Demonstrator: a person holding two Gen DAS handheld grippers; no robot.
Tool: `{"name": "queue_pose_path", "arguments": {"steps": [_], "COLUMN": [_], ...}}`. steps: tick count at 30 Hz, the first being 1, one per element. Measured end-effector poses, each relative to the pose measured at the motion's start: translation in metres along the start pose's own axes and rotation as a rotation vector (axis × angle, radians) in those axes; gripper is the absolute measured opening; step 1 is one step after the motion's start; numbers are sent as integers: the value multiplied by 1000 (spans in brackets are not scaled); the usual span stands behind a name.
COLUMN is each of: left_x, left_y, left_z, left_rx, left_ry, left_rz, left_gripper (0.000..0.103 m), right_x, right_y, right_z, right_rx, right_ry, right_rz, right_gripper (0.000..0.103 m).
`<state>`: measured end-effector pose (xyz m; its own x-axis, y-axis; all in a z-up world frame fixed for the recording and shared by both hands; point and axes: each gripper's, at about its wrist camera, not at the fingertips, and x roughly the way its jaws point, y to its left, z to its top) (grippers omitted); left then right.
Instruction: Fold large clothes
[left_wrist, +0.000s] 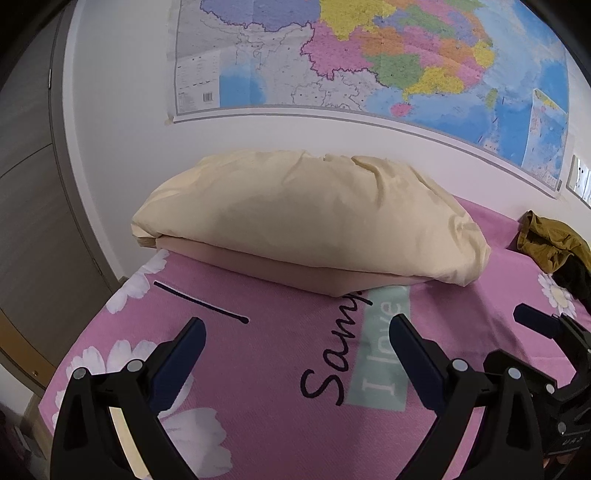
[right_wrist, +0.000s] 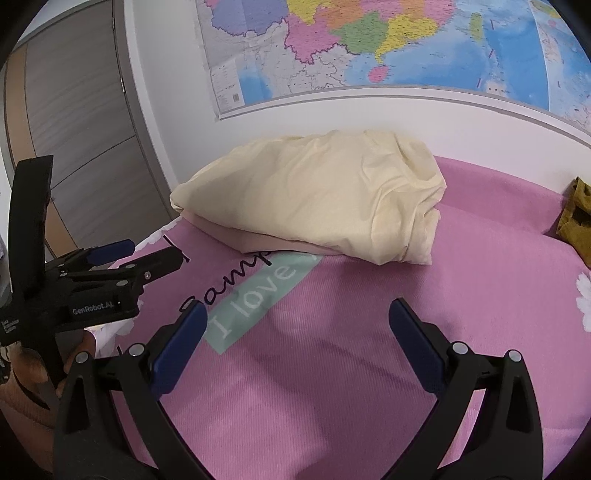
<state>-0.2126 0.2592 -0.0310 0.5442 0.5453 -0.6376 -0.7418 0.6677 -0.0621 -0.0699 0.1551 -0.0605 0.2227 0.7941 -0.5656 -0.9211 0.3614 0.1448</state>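
Two grippers are hovering over the pink bedspread, both spread wide and holding nothing. Ahead of them, against the wall under the map, the folded cream cloth is lying on a flatter pinkish folded piece — a finished-looking stack, its long axis running left to right across both views. Well off to the right, near the bedspread's far edge, the crumpled mustard garment is sitting in a heap with something dark against its near side; this is probably the next thing to fold.

That heap is lying forward and to the right of both sets of fingers, so the right gripper is judged the nearer one, while the left gripper is facing the cream stack instead. In the right wrist view the mustard garment is only just showing at the frame's edge — its long axis and which way it points cannot be told from so bunched a shape.
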Motion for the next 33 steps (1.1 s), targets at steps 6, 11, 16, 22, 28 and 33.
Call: {"name": "queue_pose_path", "arguments": {"steps": [6, 11, 16, 22, 28, 33], "left_x": [-2, -3, -2, -2, 0, 1], "left_y": [-3, -4, -5, -7, -6, -6], "left_z": [-2, -4, -4, -5, -6, -7], "left_rx": [8, 11, 11, 14, 8, 3], "left_ry": [2, 4, 10, 13, 18, 30], "left_rz": [-1, 0, -2, -4, -11, -24], "left_gripper": [96, 96, 96, 96, 96, 96], "right_x": [-4, -6, -7, -7, -7, -8], "right_y": [0, -1, -1, -1, -1, -1], "right_z": [-3, -4, -5, -7, -7, -7], "right_rx": [9, 16, 16, 17, 21, 25], "right_ry": [-4, -6, -5, -7, -6, -4], "right_rz": [-5, -3, -4, -3, -4, -4], "right_gripper": [97, 97, 97, 97, 97, 97]}}
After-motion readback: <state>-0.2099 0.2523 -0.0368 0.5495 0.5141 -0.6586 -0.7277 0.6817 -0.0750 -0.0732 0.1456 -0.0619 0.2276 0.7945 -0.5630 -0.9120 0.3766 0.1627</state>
